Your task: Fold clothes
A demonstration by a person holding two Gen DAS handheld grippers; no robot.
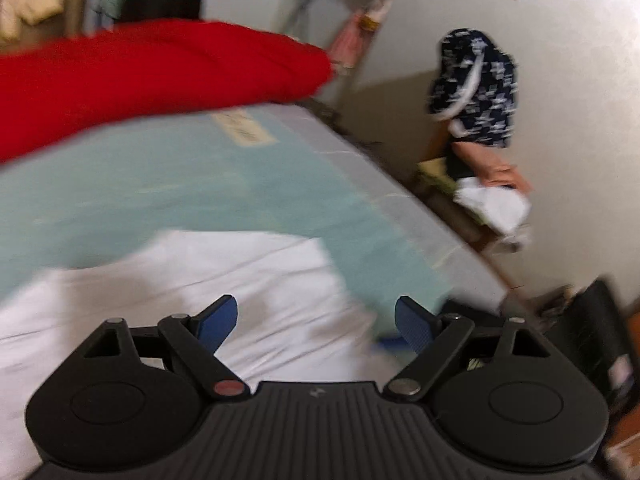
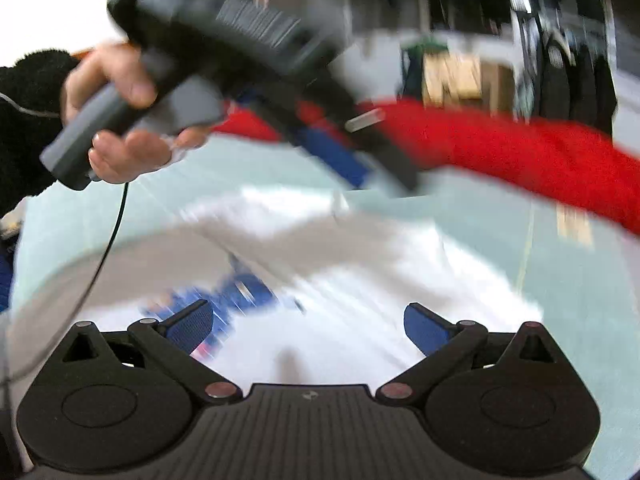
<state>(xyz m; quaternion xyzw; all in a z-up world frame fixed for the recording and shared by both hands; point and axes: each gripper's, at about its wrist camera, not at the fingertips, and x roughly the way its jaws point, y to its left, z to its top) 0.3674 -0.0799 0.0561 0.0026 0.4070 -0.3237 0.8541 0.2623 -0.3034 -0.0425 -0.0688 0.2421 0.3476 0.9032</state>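
White garment (image 1: 192,280): lies spread and creased on the pale green bed surface (image 1: 168,176), near both cameras; a blue print (image 2: 236,292) shows on it in the right wrist view, blurred; its edges are smeared
Left gripper (image 1: 316,320): jaws spread wide, blue pads (image 1: 218,318) holding nothing, above the white cloth; seen from the right wrist view it hangs tilted over the far left of the garment
Right gripper (image 2: 308,326): jaws spread, empty, over the near part of the garment
Hand (image 2: 120,120): grips the left tool's grey handle; dark sleeve (image 2: 28,112) at the far left; a thin cable hangs below
Red fabric (image 1: 160,76): bulky; lies across the far side of the bed
Right of bed: dark patterned cloth (image 1: 476,88) hangs at the wall; beneath it a small heap of pink and white clothes (image 1: 496,196)
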